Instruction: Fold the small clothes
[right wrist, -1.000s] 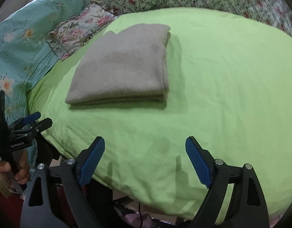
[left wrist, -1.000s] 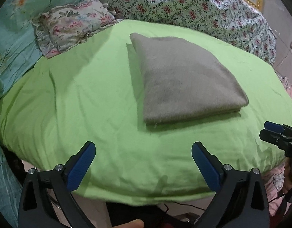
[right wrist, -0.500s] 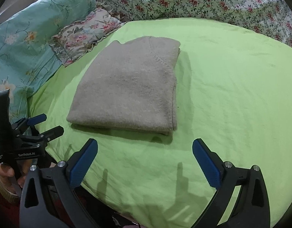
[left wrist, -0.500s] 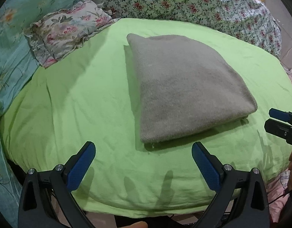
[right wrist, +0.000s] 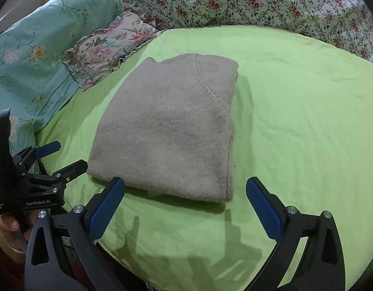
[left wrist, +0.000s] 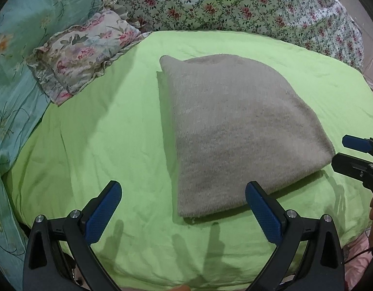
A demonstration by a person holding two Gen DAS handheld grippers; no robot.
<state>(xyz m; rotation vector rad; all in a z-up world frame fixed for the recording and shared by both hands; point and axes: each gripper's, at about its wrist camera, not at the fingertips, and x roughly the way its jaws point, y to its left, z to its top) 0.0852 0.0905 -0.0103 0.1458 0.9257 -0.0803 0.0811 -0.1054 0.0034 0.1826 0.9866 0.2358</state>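
Note:
A grey knitted garment [left wrist: 237,131] [right wrist: 171,131] lies folded into a thick rectangle on the light green sheet [left wrist: 101,145] [right wrist: 295,121]. My left gripper [left wrist: 184,208] hovers open just short of the garment's near edge, its blue pads wide apart and empty. In the right wrist view my right gripper [right wrist: 184,206] is also open and empty, with the garment's near edge between and just beyond its fingertips. Each gripper shows in the other's view: the right gripper [left wrist: 353,155] at the right edge, the left gripper [right wrist: 58,157] at the left beside the garment's corner.
A small floral cushion [left wrist: 82,55] [right wrist: 108,46] lies at the sheet's far left. A teal flowered pillow [left wrist: 19,48] [right wrist: 36,48] sits left of it. A rose-print quilt [left wrist: 234,2] [right wrist: 271,0] runs along the back. A hand [right wrist: 9,225] holds the left gripper's handle.
Both grippers have moved forward towards the folded garment, which now sits larger and nearer in both views. The right gripper's jaws have widened slightly.

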